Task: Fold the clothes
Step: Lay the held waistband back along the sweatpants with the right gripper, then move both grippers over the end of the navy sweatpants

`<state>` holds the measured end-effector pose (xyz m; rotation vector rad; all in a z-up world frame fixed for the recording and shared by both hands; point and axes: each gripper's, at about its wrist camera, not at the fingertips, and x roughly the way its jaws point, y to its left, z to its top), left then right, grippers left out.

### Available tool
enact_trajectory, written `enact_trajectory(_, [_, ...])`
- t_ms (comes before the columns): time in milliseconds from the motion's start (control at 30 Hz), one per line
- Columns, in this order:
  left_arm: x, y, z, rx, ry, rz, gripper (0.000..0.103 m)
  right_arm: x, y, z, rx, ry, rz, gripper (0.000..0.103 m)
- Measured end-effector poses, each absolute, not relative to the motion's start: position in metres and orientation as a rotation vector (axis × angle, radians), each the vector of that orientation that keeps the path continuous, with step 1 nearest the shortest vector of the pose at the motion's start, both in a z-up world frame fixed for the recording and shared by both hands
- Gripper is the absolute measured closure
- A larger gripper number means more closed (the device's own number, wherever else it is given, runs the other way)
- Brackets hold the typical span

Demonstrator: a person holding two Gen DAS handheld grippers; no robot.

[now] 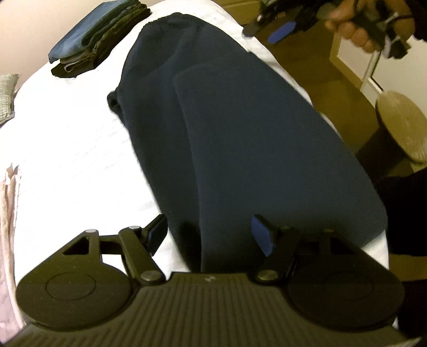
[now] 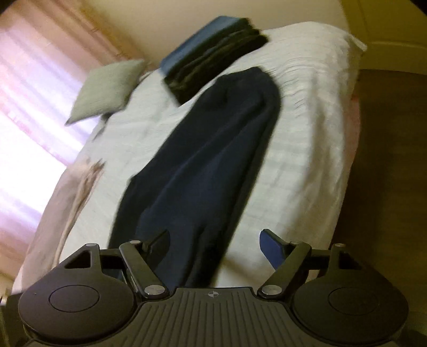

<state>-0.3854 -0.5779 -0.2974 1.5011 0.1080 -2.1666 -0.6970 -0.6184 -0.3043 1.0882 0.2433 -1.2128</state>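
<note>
A dark navy garment (image 1: pixel 226 138), which looks like trousers laid lengthwise with one half over the other, lies flat on the white bed (image 1: pixel 69 149). My left gripper (image 1: pixel 210 235) hangs open just above its near end, one finger over the sheet and the other over the cloth. The right gripper (image 1: pixel 267 29), held by a hand (image 1: pixel 368 24), is in the air past the garment's far end, off the bed's edge. In the right wrist view the right gripper (image 2: pixel 216 245) stands open and empty over the garment (image 2: pixel 202 160).
A stack of folded clothes (image 1: pixel 98 37) sits on the bed beside the garment's far end (image 2: pixel 213 53). There is a grey pillow (image 2: pixel 106 88) by the pink curtain (image 2: pixel 32 80), beige cloth (image 2: pixel 80 181) at the bed's edge, and a round stool (image 1: pixel 403 125) on the brown floor.
</note>
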Motion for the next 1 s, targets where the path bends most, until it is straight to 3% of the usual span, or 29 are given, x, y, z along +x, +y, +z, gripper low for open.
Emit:
enact_trajectory(267, [-0.323,-0.546,-0.291,1.481,0.030,-2.201,0.037,-0.569,-0.508,-0.280,0.763,0.542,-0.914,0.026])
enact_trajectory(433, [-0.305,-0.508,-0.281,1.447,-0.295,-2.303,0.037,-0.500,-0.456,-0.292,0.461,0.754,-0.712,0.026])
enact_trajectory(533, [-0.303,-0.485,-0.283,1.449,-0.533,-2.393,0.036,-0.483,-0.445,-0.306,0.401,0.797,-0.660,0.026])
enact_trajectory(600, [-0.307,-0.481,-0.290,1.471,-0.600,-2.426,0.036,-0.482,-0.447,-0.310,0.427,0.778,-0.674,0.026])
enact_trajectory(667, [-0.311,-0.488,-0.294,1.466,-0.542,-2.447,0.036,-0.487,-0.455,-0.307,0.494,0.733,-0.718,0.026])
enact_trajectory(733, [-0.309,-0.506,-0.294,1.445,-0.373,-2.457,0.036,-0.492,-0.466,-0.300,0.546,0.698,-0.757,0.026])
enact_trajectory(900, [-0.291,-0.540,-0.285,1.403,-0.143,-2.408,0.036,-0.501,-0.495,-0.291,0.589,0.709,-0.786,0.026])
enact_trajectory(1000, [-0.281,-0.561,-0.272,1.344,0.096,-2.465,0.036,-0.502,-0.511,-0.291,0.603,0.759,-0.749,0.026])
